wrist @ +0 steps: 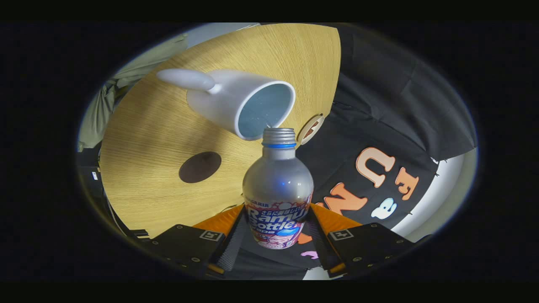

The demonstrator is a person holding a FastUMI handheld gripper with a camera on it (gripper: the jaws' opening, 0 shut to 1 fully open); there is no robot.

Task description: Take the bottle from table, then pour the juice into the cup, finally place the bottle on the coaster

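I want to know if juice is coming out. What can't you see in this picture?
- Gripper view: any juice in the bottle; its wall is frosted.
- The bottle's base, hidden between the hand-held gripper fingers that clamp it.
- The cup bottom: too dim to tell any liquid.
- The round disc past the cup, seen edge-on.

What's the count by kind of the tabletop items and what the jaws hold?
Bottle: 1, uncapped bottle pinched between both jaws of the gripper, mouth at the mug's rim
Mug: 1, white mug on the wooden table
Coasters: 2, dark round coaster and pale patterned coaster
Total: 4
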